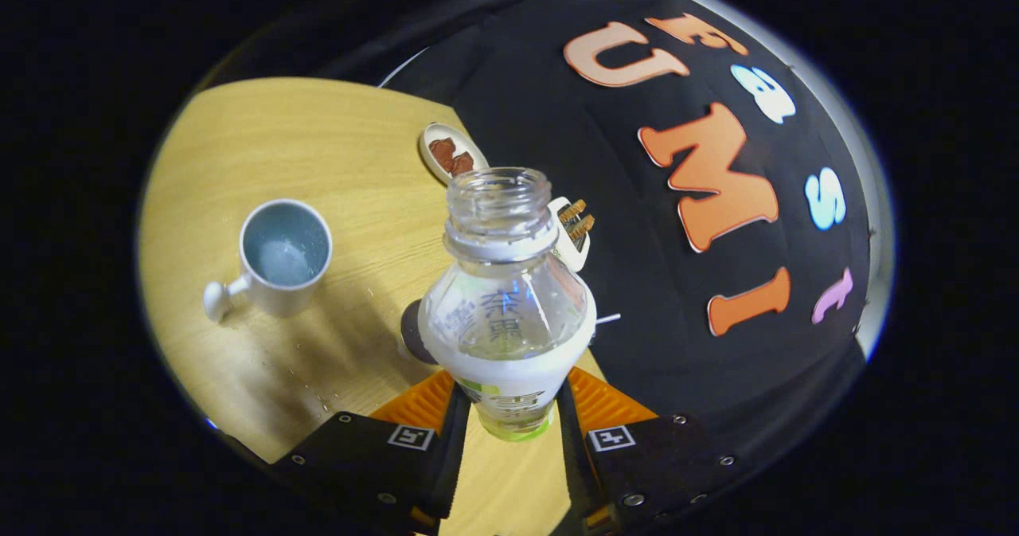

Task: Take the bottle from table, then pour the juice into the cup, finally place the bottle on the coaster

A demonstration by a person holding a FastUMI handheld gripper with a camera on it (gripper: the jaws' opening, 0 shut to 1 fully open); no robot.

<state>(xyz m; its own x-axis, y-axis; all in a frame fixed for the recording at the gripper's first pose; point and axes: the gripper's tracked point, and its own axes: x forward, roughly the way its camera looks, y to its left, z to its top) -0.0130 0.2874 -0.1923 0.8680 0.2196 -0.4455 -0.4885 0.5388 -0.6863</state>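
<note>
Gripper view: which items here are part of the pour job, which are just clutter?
Job:
- bottle, uncapped, clamped in the gripper
- cup, upright on the table, off to one side of the bottle
- dark round coaster, partly hidden behind the bottle

Clutter:
- small oval dish with brown pieces, beyond the bottle
- second small dish behind the bottle's neck

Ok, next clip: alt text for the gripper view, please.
The gripper is shut on an uncapped bottle, both fingers pressing its lower body and its mouth pointing away. On the wooden table beyond, a cup stands apart to one side, with a dark coaster just behind the bottle and two small dishes farther off.
</note>
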